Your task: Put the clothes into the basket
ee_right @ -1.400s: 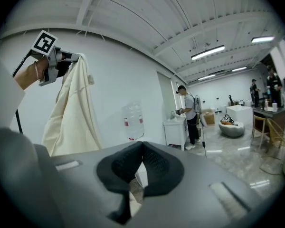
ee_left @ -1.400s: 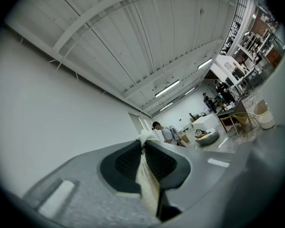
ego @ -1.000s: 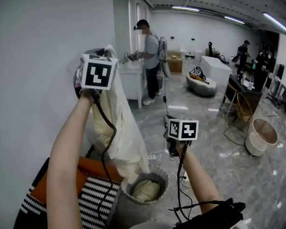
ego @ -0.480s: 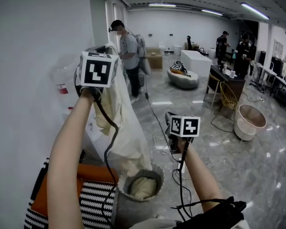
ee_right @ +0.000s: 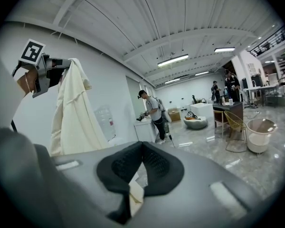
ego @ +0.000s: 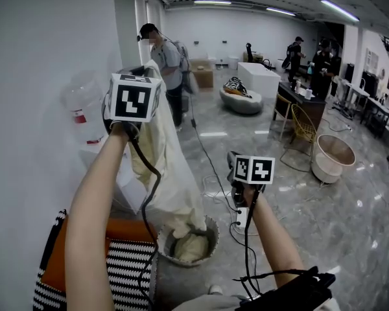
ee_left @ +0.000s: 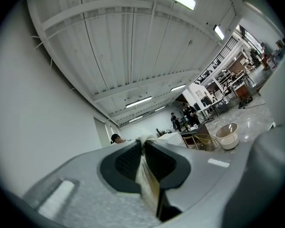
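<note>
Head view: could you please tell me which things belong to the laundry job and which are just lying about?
In the job:
- garment, hung from the left gripper, a bit of it in the right gripper
- basket, under the garment

Lying about:
- striped cushion
- white tub
- chair
- pouf

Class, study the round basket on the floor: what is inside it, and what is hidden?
Inside the basket lies the bunched lower end of the cream garment that hangs from the left tool. The basket's bottom, and anything under the cloth, is covered.
</note>
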